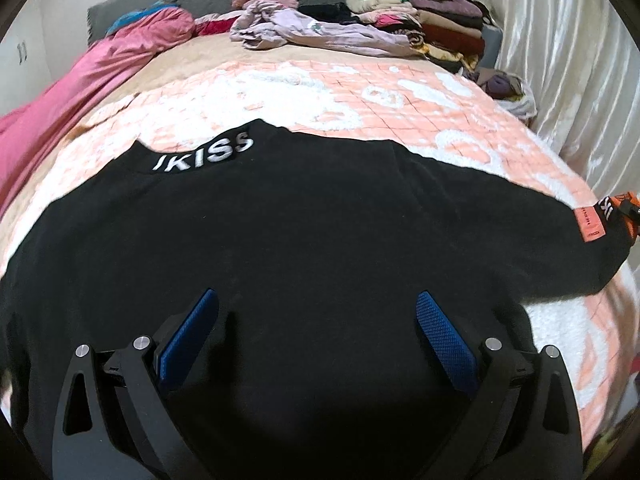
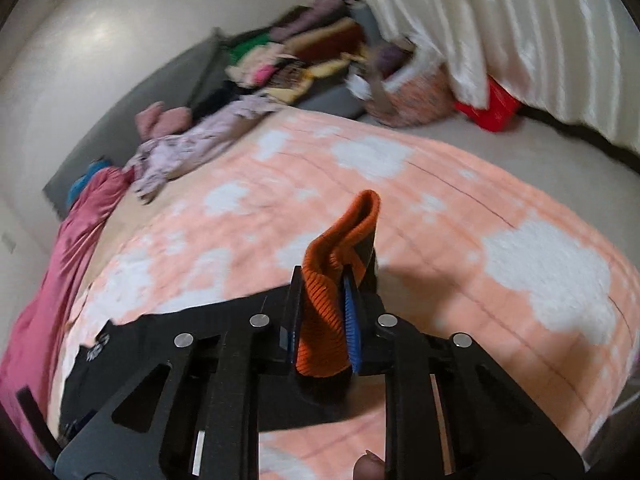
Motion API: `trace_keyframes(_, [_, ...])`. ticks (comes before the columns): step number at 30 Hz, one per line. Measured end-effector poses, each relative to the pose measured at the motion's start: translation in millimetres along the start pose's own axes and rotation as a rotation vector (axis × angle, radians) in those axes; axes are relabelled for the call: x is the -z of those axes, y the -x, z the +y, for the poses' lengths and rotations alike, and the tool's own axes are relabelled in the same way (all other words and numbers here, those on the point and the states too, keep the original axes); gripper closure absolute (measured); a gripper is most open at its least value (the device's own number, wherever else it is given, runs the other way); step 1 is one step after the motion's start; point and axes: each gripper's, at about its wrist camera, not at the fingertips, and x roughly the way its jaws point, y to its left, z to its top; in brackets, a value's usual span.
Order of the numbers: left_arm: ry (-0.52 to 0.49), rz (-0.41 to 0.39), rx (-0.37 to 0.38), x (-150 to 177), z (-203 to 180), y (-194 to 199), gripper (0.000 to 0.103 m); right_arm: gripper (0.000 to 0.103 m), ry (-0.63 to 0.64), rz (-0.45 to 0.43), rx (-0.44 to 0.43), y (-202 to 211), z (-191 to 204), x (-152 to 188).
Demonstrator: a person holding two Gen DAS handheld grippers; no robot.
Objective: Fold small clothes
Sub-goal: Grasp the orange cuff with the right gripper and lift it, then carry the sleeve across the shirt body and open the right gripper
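Observation:
A black sweatshirt (image 1: 300,220) with white "IKISS" lettering lies spread flat on the peach and white blanket (image 1: 360,92). My left gripper (image 1: 316,300) hovers open over its near part, blue pads wide apart and nothing between them. The sweatshirt's right sleeve stretches out to the right, with an orange label patch (image 1: 588,224) near its end. In the right wrist view my right gripper (image 2: 324,280) is shut on the sleeve's orange ribbed cuff (image 2: 340,240), which sticks up above the pads. The black body (image 2: 160,332) trails off to the left below it.
At the far end of the bed a stack of folded clothes (image 1: 432,12) sits beside a crumpled lilac garment (image 1: 320,32). A pink cloth (image 1: 100,72) drapes along the left side. A white curtain (image 1: 560,40) hangs on the right. On the floor beyond are a basket (image 2: 408,88) and a red box (image 2: 492,108).

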Motion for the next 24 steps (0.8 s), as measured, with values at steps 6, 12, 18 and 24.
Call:
trace_keyframes(6, [0.076, -0.042, -0.016, 1, 28, 26, 0.004, 0.099, 0.106, 0.043, -0.255, 2, 74, 16])
trace_keyframes(12, [0.152, -0.064, -0.048, 3, 66, 46, 0.004, 0.099, 0.289, 0.141, -0.410, 0, 145, 57])
trace_keyframes(18, [0.236, -0.062, -0.042, 9, 99, 53, 0.004, 0.097, 0.389, 0.222, -0.490, -5, 185, 92])
trace_keyframes(24, [0.276, -0.057, 0.003, 13, 107, 50, 0.004, 0.053, 0.433, 0.290, -0.557, -9, 200, 111])
